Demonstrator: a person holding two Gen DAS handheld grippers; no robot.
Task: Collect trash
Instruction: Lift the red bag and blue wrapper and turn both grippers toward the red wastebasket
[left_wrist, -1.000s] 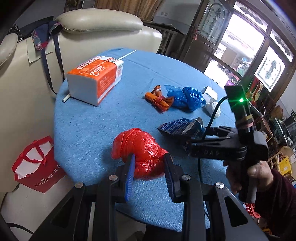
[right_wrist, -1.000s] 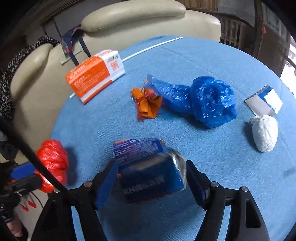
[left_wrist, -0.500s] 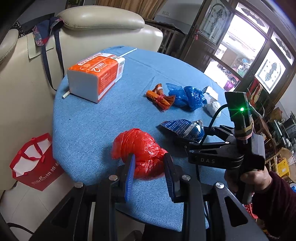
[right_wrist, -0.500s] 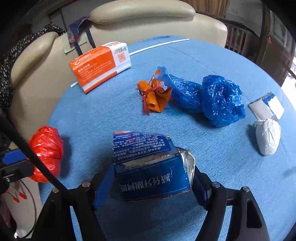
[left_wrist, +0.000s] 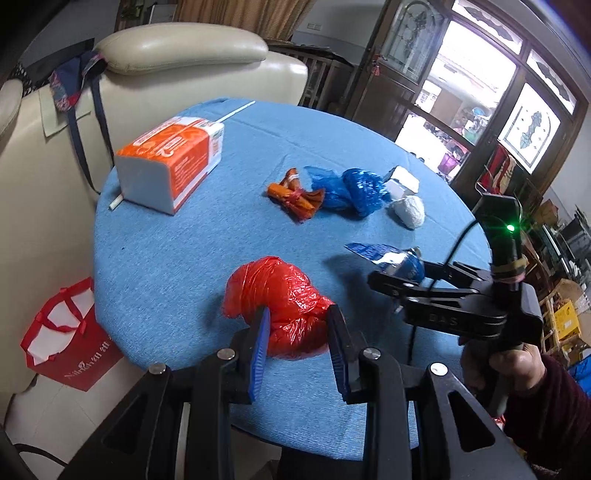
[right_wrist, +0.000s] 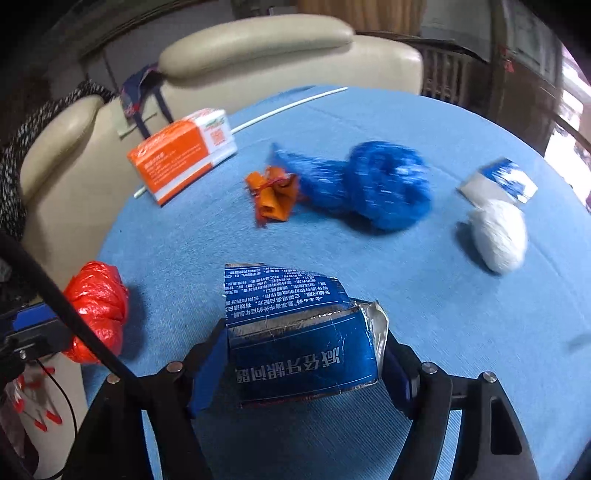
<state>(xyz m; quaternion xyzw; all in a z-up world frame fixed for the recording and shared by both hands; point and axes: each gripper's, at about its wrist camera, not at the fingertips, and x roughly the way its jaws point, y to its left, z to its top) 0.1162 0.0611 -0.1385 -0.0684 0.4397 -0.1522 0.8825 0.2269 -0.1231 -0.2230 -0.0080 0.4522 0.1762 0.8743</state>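
My left gripper (left_wrist: 297, 325) is shut on a crumpled red plastic bag (left_wrist: 277, 295) at the near edge of the round blue table (left_wrist: 184, 251). The bag also shows in the right wrist view (right_wrist: 98, 310). My right gripper (right_wrist: 301, 354) is shut on a torn blue foil-lined carton (right_wrist: 299, 332) and holds it just above the table; the carton also shows in the left wrist view (left_wrist: 391, 256). More trash lies further back: an orange wrapper (right_wrist: 275, 195), a blue plastic bag (right_wrist: 373, 184), a white wad (right_wrist: 496, 236) and a small blue-and-white box (right_wrist: 498, 182).
An orange-and-white tissue pack (left_wrist: 171, 162) and a thin white stick (right_wrist: 291, 105) lie at the table's far left. Cream leather chairs (left_wrist: 177, 59) stand behind the table. A red shopping bag (left_wrist: 66, 336) sits on the floor to the left.
My right gripper has lifted the blue carton off the table and drawn it back to the right. My left gripper stays shut on the red bag, almost in place.
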